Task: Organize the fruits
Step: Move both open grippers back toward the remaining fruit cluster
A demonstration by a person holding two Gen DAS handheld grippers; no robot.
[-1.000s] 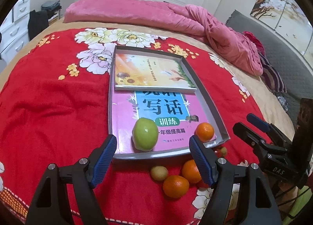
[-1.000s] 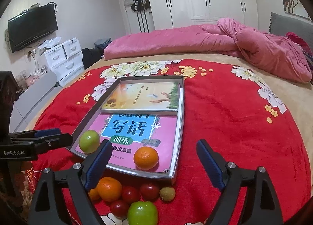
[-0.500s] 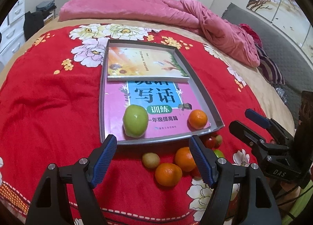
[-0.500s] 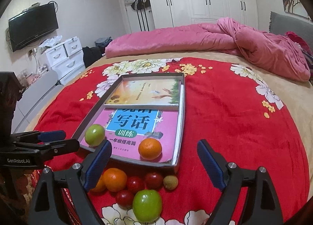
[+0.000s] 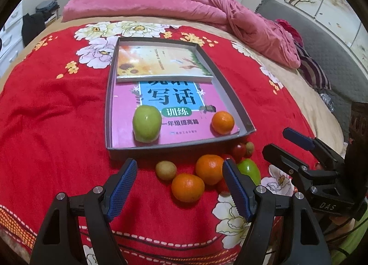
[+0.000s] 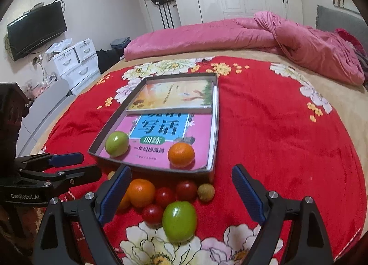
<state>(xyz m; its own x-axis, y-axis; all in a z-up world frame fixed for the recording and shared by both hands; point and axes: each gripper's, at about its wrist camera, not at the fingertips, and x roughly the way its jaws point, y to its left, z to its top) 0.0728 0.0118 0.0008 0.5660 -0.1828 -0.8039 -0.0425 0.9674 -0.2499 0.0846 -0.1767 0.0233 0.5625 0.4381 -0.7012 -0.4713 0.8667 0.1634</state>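
Both the left gripper (image 5: 179, 186) and right gripper (image 6: 181, 193) hover with fingers apart and empty above the loose fruit pile (image 6: 165, 198), positioned for picking into the tray (image 5: 232, 101), which holds 1 apple (image 5: 147, 123) and 1 orange (image 5: 222, 122)

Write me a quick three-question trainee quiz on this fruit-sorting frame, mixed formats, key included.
1. True or false: the gray tray holds only fruit.
2. Multiple choice: which fruit lies loose on the red blanket nearest the right gripper? A) green apple B) banana C) pear
3. Fill in: the fruits already in the tray are a green apple and an ____.

Key:
1. False. Two books lie in it, with the fruit on the pink one.
2. A, the loose green apple.
3. orange. Both grippers, the left gripper included, hang open and empty.
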